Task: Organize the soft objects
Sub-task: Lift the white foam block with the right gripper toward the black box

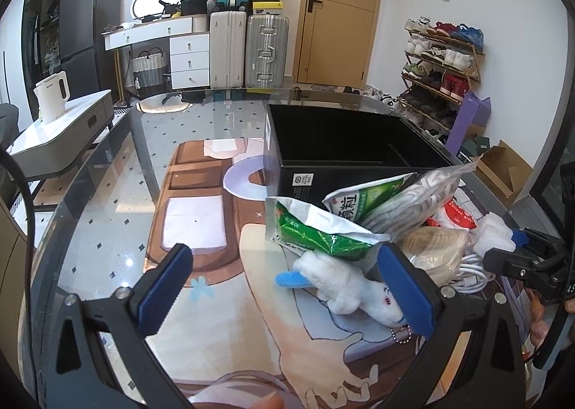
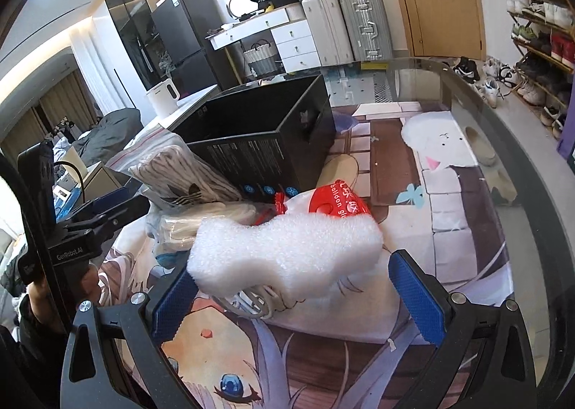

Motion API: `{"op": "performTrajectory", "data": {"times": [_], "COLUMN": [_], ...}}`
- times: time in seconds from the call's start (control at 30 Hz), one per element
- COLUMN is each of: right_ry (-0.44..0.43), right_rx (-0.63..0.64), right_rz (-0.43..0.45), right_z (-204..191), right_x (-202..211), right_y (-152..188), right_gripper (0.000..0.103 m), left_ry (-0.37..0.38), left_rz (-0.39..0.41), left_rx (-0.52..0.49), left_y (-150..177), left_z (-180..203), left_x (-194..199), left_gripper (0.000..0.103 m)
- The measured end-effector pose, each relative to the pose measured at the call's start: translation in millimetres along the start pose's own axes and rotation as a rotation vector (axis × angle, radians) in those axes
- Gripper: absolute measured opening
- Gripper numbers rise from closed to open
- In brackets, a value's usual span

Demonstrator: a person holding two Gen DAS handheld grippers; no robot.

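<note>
Bedroom clutter behind: suitcases, white drawers, shoe rack. Round glass bench over a cartoon-print mat. Left hand-held gripper, jaws spread wide, nothing between them, hovers near the bench's near edge; its right finger sits just in front of a white plush toy with blue ear. Behind the toy, green foil snack bags lean on an open black cardboard box at bench centre. Right of those: zip bag of striped fabric, red-and-white plastic bag. Right hand-held gripper, jaws open, with a white foam block lying between them, touching the left finger, clear of the right.
</note>
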State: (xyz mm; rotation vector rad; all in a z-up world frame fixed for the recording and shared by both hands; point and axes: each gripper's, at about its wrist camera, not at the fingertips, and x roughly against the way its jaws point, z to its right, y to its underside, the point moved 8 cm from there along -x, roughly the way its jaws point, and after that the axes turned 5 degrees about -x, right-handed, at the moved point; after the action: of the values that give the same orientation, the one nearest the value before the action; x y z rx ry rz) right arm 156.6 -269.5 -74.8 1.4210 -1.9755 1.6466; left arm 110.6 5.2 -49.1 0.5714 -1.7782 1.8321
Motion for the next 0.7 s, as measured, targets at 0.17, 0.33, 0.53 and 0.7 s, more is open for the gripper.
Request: {"op": "performTrajectory", "data": {"times": [0.17, 0.33, 0.53, 0.7], "right_ry": [-0.006, -0.03, -0.043, -0.039], "right_rx": [0.008, 0.018, 0.019, 0.009], "right_rz": [0.017, 0.031, 0.034, 0.025], "right_z": [-2.4, -7.8, -10.3, -7.6], "right_x": [1.7, 6.8, 8.3, 5.8], "right_y": [-3.8, -4.6, -3.0, -2.3], "right_gripper": [0.102, 0.087, 0.082, 0.085], "left_ry": [-0.002, 0.012, 0.06, 0.094], "left_rz": [-0.002, -0.02, -0.056, -0.086], "left_rx": [-0.008, -0.022, 0.006, -0.029], "left_y": [0.2, 0.5, 4.9, 12.6], "left_z": [2.1, 4.9, 5.8, 17.3], "left_x": [-0.2, -2.2, -6.0, -8.8], "left_gripper": [0.103, 0.103, 0.103, 0.103]}}
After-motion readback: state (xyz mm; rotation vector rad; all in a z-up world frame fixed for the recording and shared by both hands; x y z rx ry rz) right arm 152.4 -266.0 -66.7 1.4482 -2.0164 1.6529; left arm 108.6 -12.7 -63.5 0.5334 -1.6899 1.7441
